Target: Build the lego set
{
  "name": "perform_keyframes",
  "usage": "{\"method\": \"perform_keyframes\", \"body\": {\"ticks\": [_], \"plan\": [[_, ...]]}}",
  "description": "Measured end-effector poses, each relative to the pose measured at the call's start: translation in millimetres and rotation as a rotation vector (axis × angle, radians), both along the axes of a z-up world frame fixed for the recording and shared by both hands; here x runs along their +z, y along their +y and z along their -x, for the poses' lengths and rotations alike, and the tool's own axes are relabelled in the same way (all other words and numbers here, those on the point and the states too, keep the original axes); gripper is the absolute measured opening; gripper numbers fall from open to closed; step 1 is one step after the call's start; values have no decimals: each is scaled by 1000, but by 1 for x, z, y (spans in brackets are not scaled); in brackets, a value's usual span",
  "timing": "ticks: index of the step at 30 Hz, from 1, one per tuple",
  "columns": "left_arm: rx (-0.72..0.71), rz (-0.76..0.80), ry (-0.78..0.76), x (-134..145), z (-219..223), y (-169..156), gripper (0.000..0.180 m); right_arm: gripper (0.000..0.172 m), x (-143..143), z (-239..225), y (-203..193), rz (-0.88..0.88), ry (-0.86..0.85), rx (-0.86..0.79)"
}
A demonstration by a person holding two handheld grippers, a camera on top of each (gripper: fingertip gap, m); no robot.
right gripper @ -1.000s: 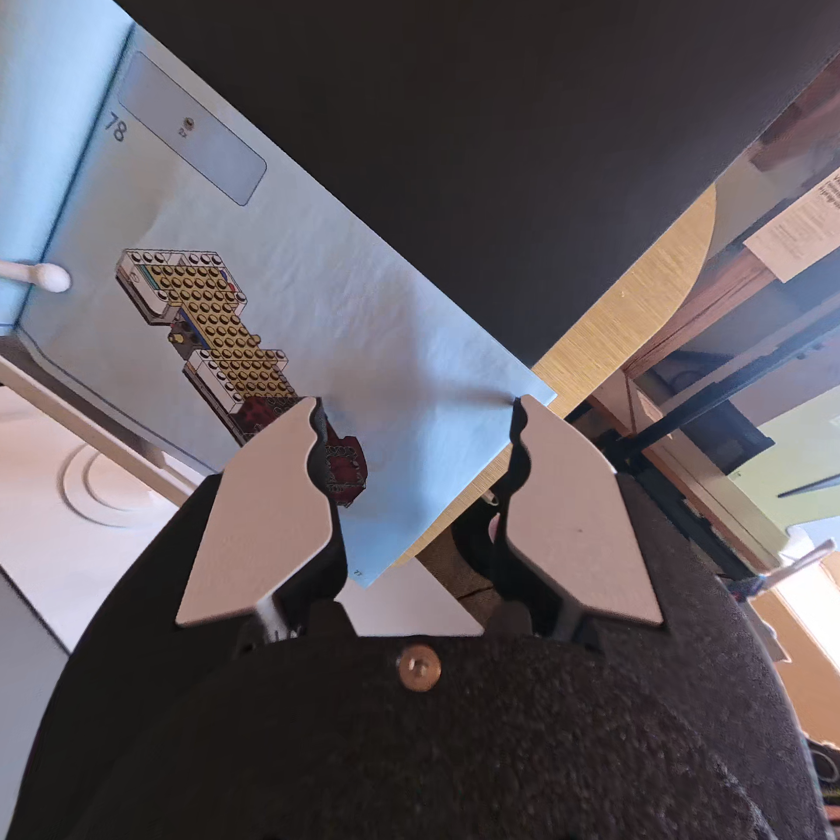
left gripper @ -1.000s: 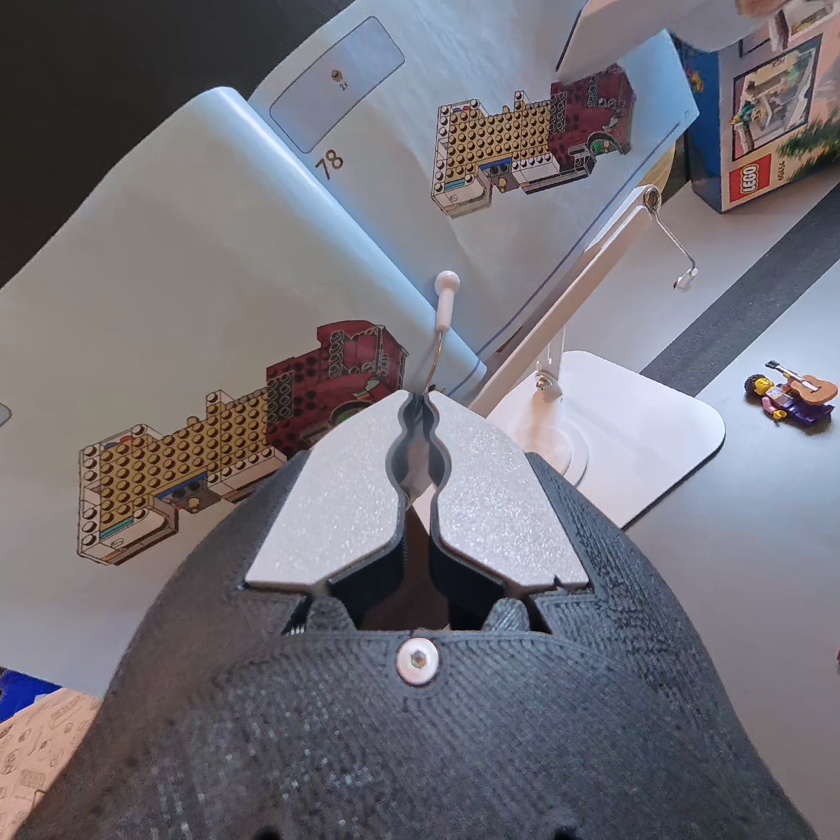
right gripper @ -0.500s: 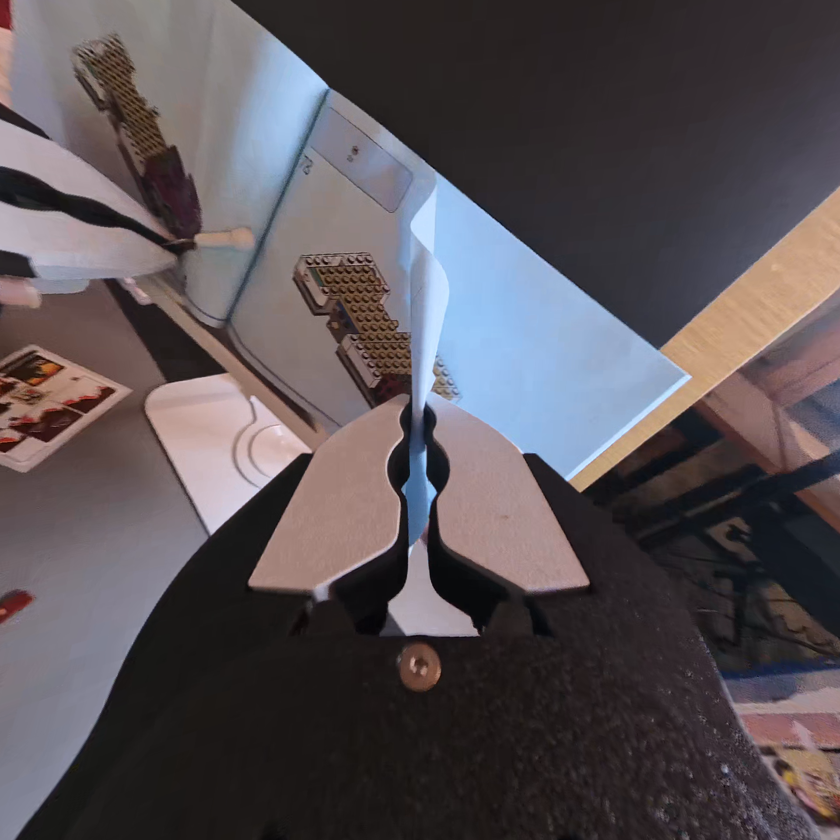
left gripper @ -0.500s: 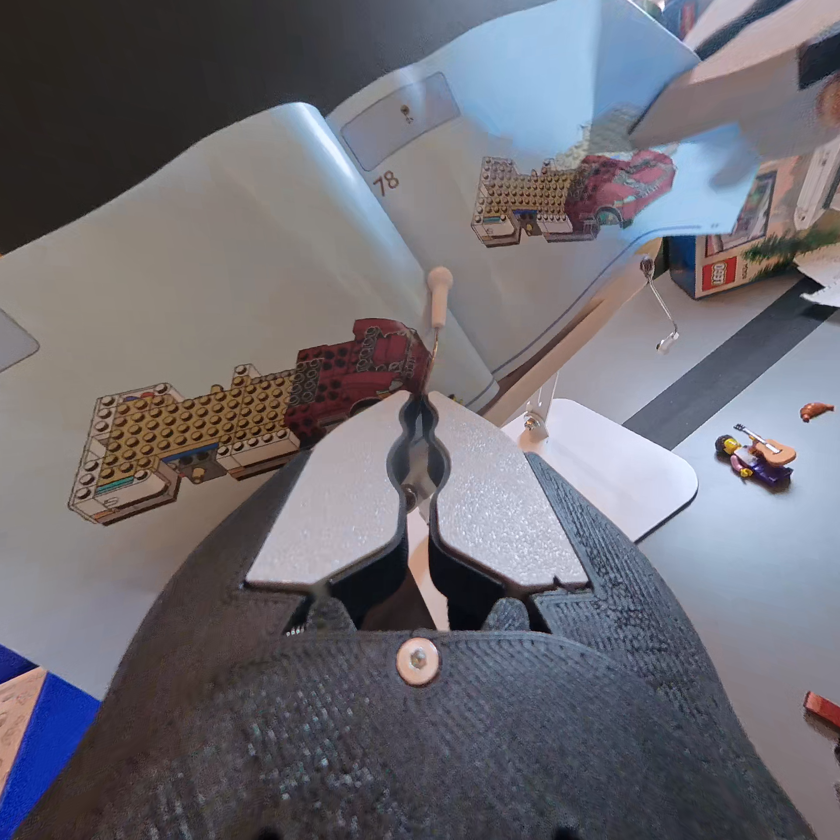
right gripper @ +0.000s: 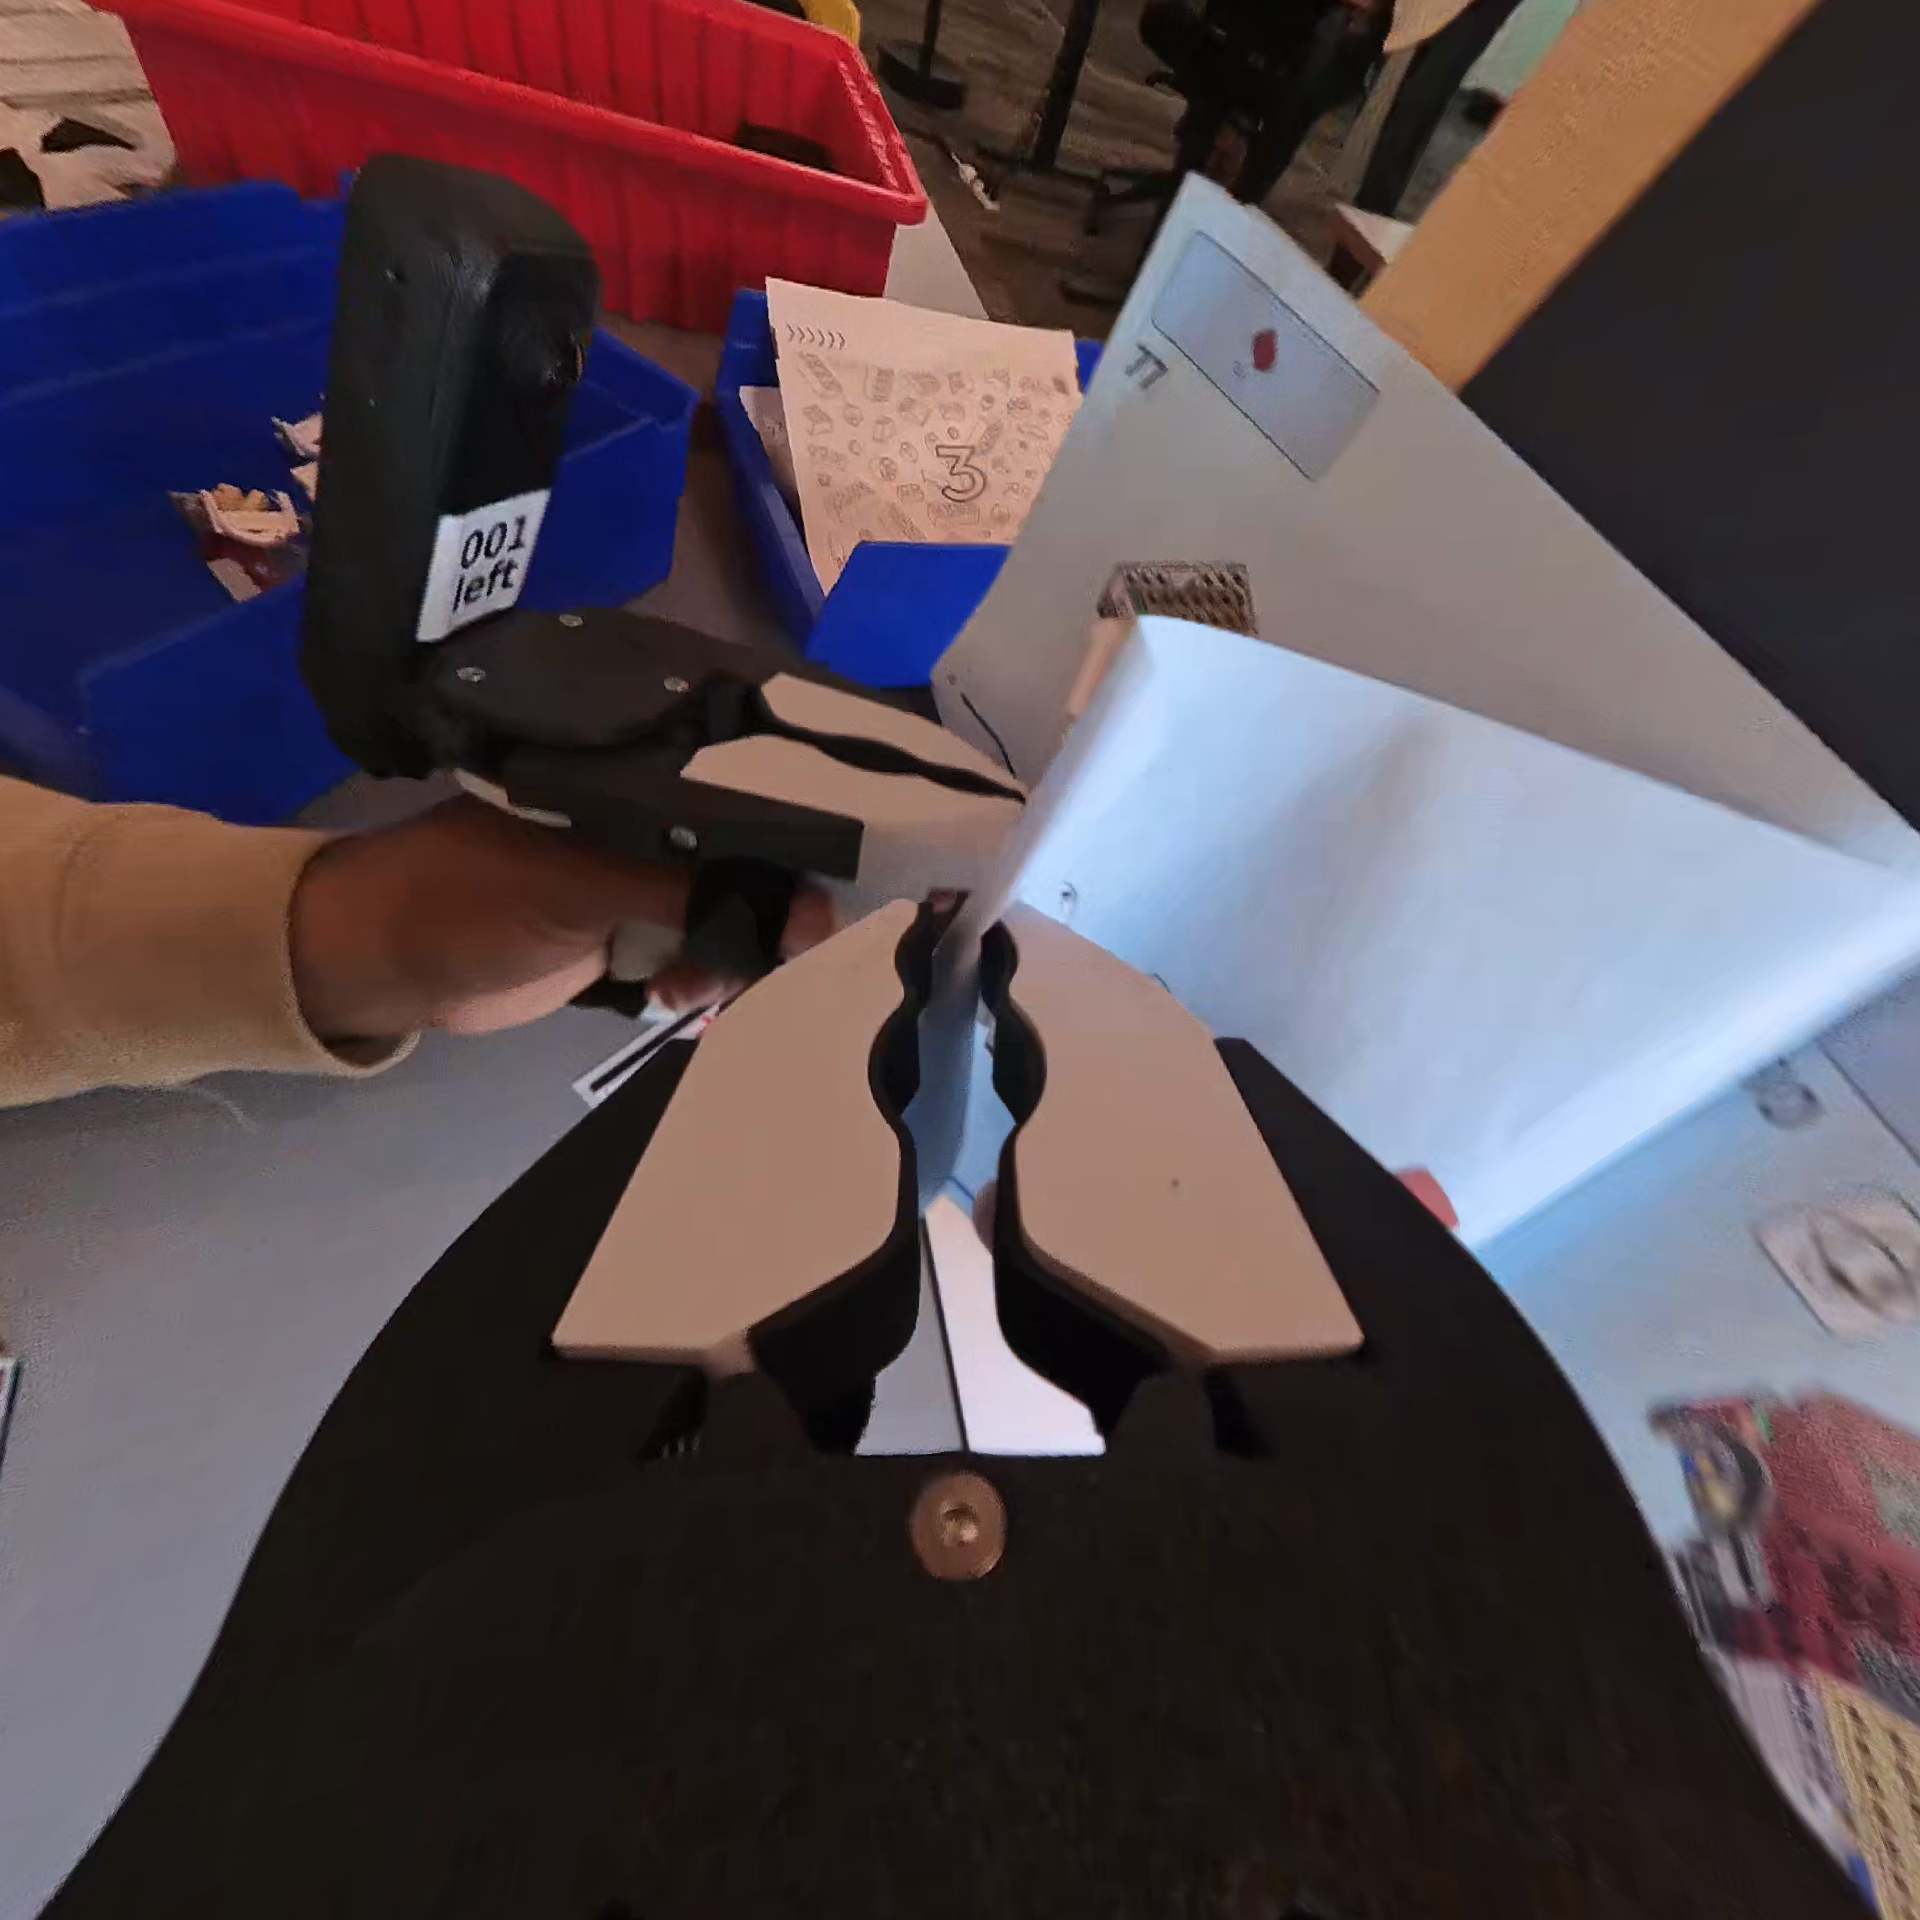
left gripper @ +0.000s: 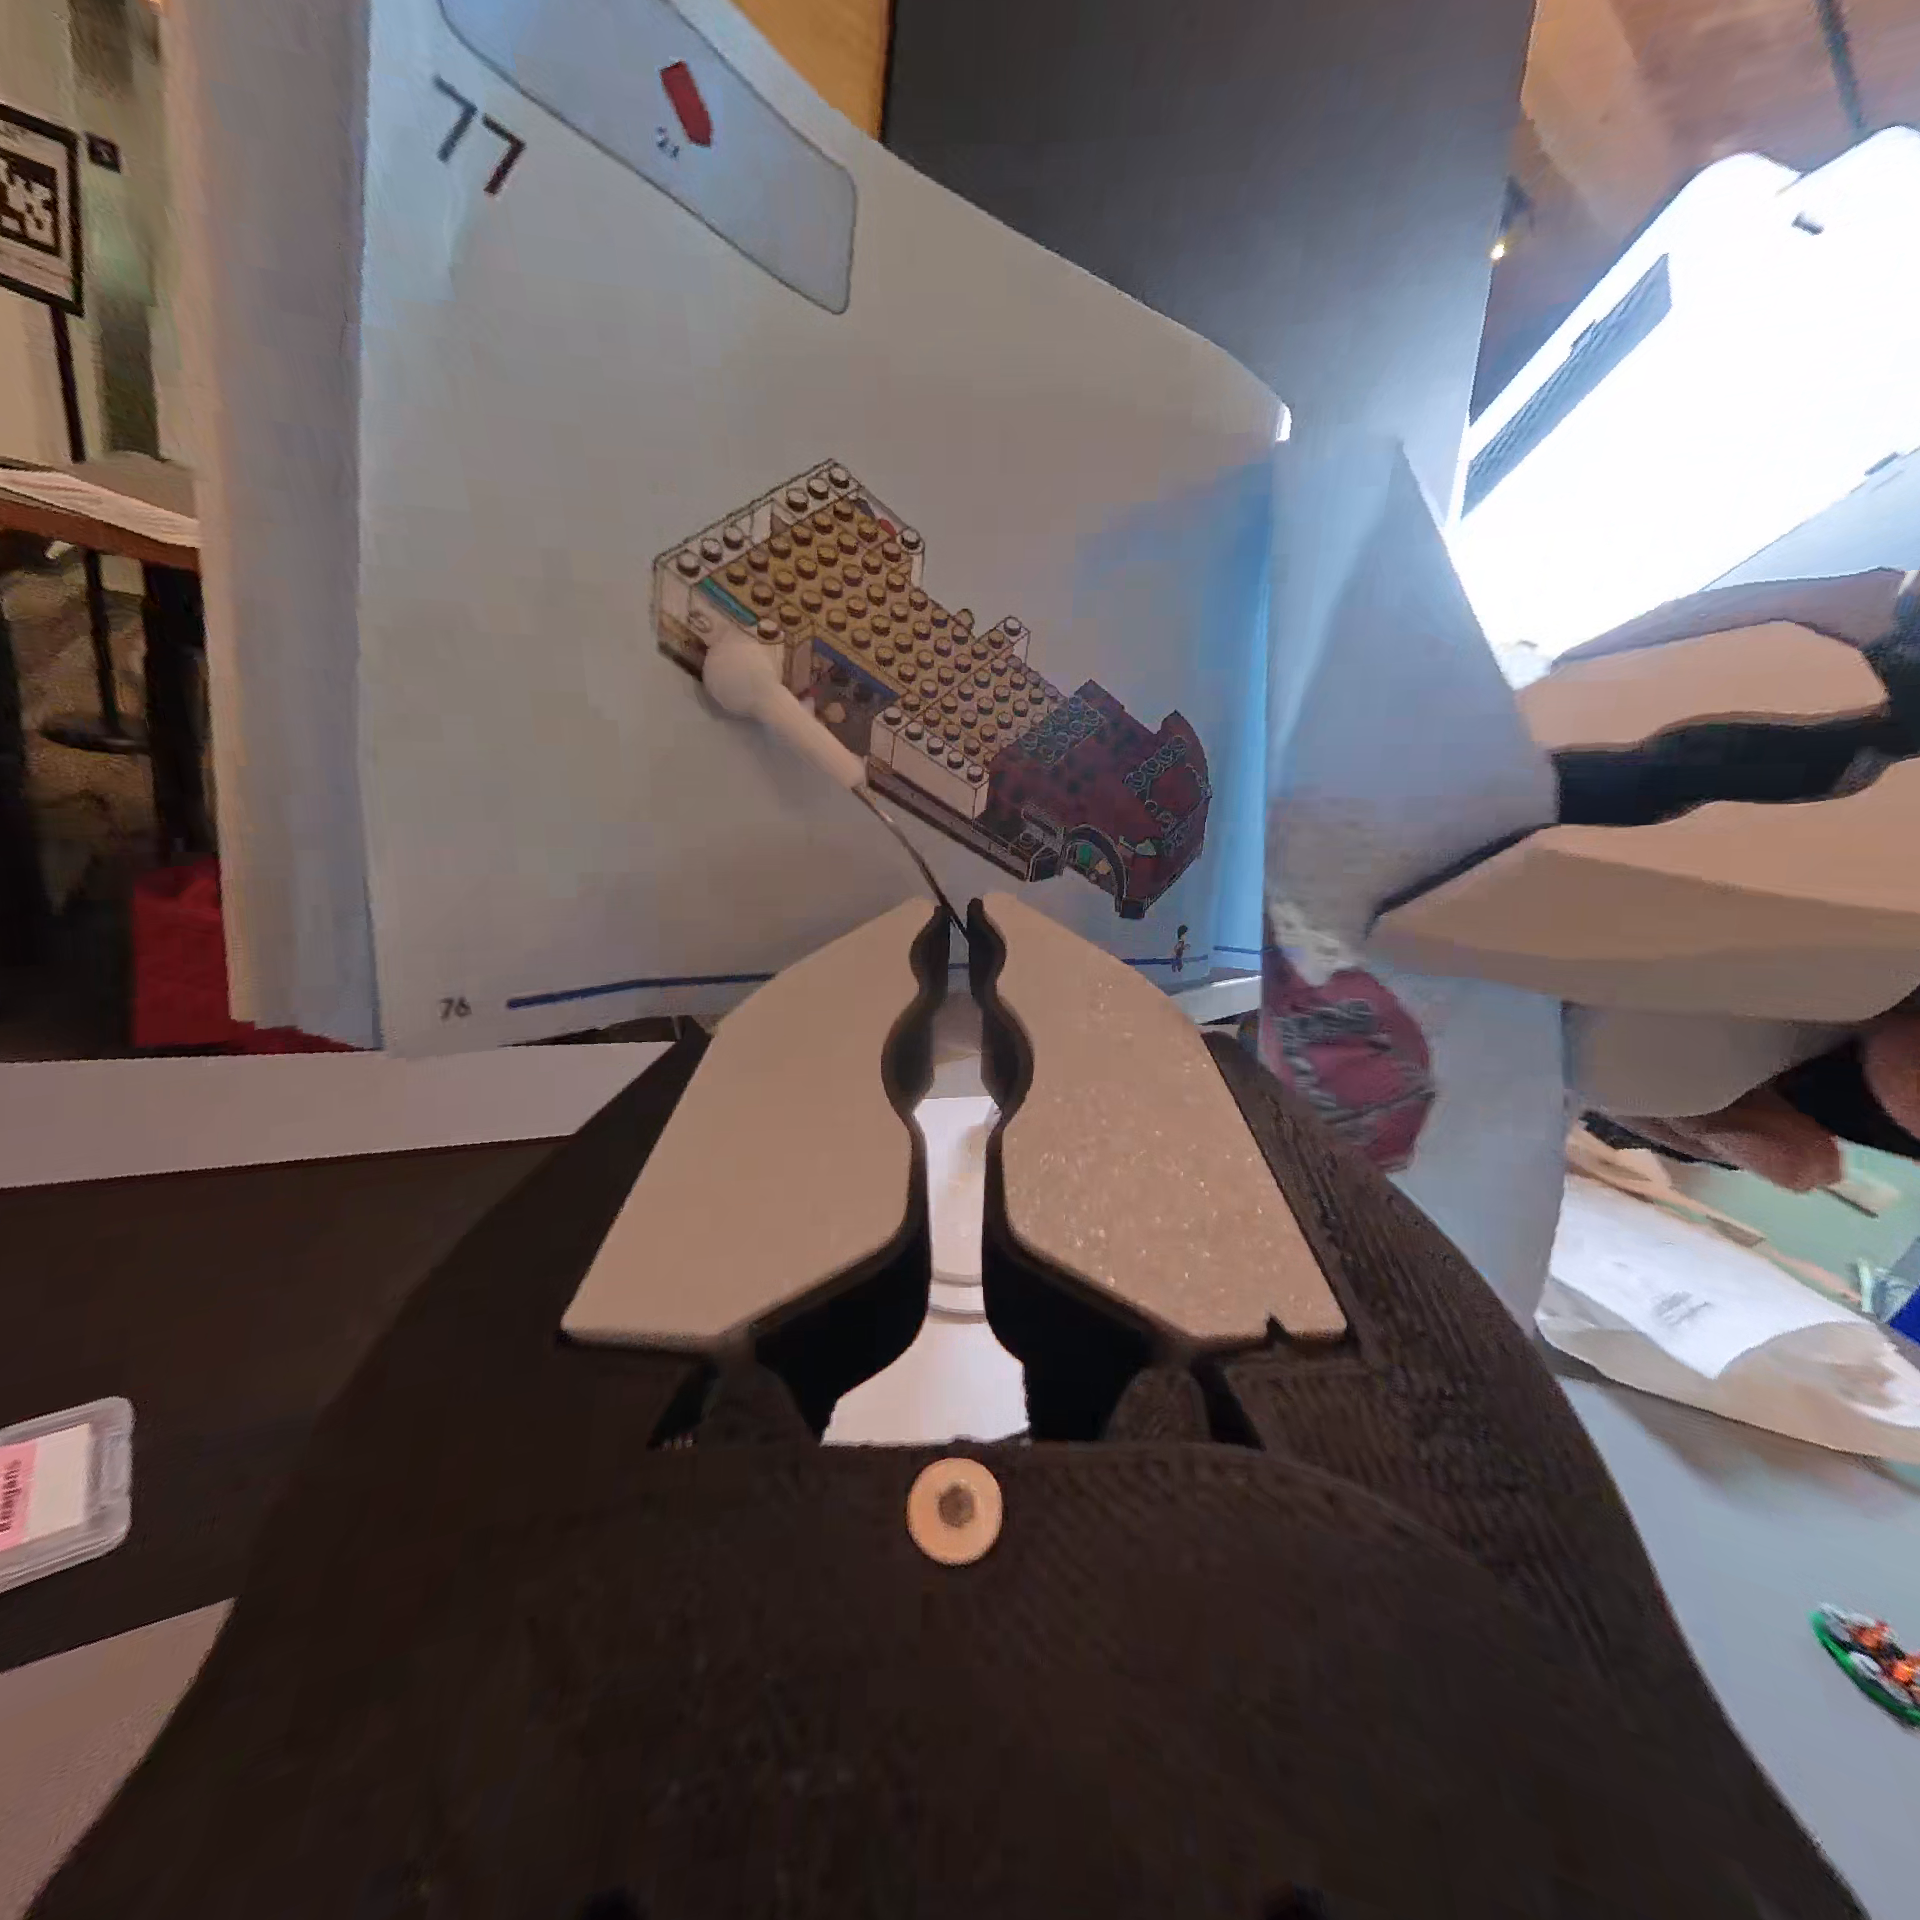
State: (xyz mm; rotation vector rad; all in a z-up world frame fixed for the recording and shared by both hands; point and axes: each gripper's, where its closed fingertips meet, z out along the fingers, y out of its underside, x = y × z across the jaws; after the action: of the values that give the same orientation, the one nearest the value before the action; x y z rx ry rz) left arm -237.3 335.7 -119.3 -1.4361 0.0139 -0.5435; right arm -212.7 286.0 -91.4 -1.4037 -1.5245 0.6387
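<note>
An open building-instruction booklet (left gripper: pixel 623 520) stands on a white stand. My left gripper (left gripper: pixel 956 914) is shut on the thin wire of the stand's page holder. The holder's white tip (left gripper: pixel 743 691) presses on the left page. In the right wrist view the left gripper (right gripper: pixel 997 790) is held by a hand, its tips at the booklet's lower edge. My right gripper (right gripper: pixel 958 925) has a lifted, curved page (right gripper: pixel 1403 883) between its fingertips. The jaws stand slightly apart and the pads do not press on the sheet. The right gripper also shows in the left wrist view (left gripper: pixel 1475 821), at the page's edge (left gripper: pixel 1392 675).
A red bin (right gripper: pixel 623 125) and blue bins (right gripper: pixel 156 416) stand behind the left gripper, with a printed paper bag (right gripper: pixel 935 436) in one. A small plastic case (left gripper: pixel 62 1486) lies at the left. Loose papers (left gripper: pixel 1714 1340) and a green piece (left gripper: pixel 1870 1662) lie on the grey table (right gripper: pixel 208 1299). The tips of one gripper are about 7 centimetres away from the tips of the other. My left gripper's tips are some 25 centimetres from the small plastic case (left gripper: pixel 62 1486).
My right gripper shut on the right page's corner and swung the page up and over to the left; its jaws have now eased apart a little. My left gripper stayed shut on the wire.
</note>
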Motion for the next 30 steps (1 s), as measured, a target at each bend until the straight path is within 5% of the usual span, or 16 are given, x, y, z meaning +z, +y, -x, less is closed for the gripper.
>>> {"method": "perform_keyframes", "body": {"ticks": [4, 7, 11, 13, 15, 19, 26, 30], "plan": [[-38, -9, -40, -2, 1, -1, 3, 38, -1, 30, -26, 43, -24, 172], [-57, -10, -51, -2, 1, 0, 3, 38, 38, 6, -51, 166, 145, 330], [-74, -16, -94, -2, 1, 0, 3, 19, 73, -54, 16, 83, 312, 82], [-82, -19, -118, -3, 2, 0, 3, 0, 62, -91, 78, -85, 255, -192], [-91, -23, -142, -3, 2, 0, 2, 0, 31, -111, 109, -165, 117, -309], [-148, -51, -219, -4, 2, -1, 2, 0, -13, -79, 88, -325, -71, -200], [-394, -117, -619, -17, 8, -8, 1, 0, -8, -24, 79, -487, -227, -236], [-392, -142, -744, -23, 8, -9, 1, 0, -11, -18, 81, -520, -278, -282]]}}
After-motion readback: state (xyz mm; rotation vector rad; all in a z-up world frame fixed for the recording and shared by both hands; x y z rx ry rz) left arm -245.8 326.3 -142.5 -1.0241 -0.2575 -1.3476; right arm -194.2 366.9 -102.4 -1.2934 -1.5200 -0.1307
